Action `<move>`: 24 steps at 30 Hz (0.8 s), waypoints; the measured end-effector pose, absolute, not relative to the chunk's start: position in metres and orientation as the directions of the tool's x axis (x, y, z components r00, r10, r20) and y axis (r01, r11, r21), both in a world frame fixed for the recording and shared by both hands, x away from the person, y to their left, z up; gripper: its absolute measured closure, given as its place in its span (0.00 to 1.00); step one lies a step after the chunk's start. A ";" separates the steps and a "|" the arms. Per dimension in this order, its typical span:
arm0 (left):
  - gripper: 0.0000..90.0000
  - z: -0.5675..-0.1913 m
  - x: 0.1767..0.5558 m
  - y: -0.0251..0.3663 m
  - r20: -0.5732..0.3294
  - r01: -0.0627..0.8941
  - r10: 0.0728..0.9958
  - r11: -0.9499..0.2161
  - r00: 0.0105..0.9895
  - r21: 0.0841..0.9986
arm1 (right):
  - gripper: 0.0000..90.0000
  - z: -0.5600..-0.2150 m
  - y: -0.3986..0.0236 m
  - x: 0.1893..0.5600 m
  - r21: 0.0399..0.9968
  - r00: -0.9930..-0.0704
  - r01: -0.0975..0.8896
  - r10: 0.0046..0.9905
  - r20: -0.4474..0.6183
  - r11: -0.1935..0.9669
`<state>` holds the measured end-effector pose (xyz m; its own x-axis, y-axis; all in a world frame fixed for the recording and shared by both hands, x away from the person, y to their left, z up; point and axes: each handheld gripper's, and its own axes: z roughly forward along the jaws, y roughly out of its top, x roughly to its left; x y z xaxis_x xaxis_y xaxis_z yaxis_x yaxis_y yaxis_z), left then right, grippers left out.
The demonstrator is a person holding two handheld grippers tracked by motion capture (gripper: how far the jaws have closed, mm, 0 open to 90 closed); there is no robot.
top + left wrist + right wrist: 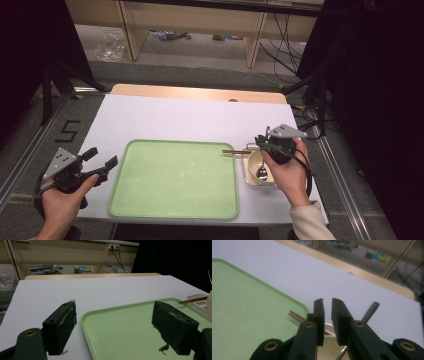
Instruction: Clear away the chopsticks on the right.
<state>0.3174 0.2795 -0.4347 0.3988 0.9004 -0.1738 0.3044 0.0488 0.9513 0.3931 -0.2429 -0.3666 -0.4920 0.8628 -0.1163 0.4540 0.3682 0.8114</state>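
Left gripper [102,165]: held low at the left edge of the table, just off the tray's left rim. Its jaws stand wide apart with nothing between them.

Tray [172,145]: a pale green tray in the middle of the white table [165,115], bare, nothing set on it so far.

Chopsticks [236,151]: a brown pair lying across the gap, tips just over the tray's right rim, the other end resting on the small dish to the right.

Dish [248,176]: a shallow rectangular one just right of the tray, carrying the bowl.

Bowl [256,159]: cream-coloured, sitting in the dish, with a metal spoon [261,172] in it, its handle poking up past the right gripper in the right gripper view.

Right gripper [264,141]: poised directly over the bowl and the chopsticks' near end. Its jaws are nearly together, a narrow slit left between them; I see nothing pinched there, though from this angle I can't be fully sure the tips are clear of the chopsticks.

Progress: looks like the very start of laying the tray. Nothing has been lifted yet; bowl, spoon and chopsticks all sit to the right. My guess is the chopsticks or the spoon come first, and everything is left to do.
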 end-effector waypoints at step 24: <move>0.24 -0.434 0.317 0.274 -0.190 0.328 0.907 0.061 0.376 0.943 | 1.00 -0.413 -0.192 0.496 0.262 -0.345 0.908 0.938 0.026 0.327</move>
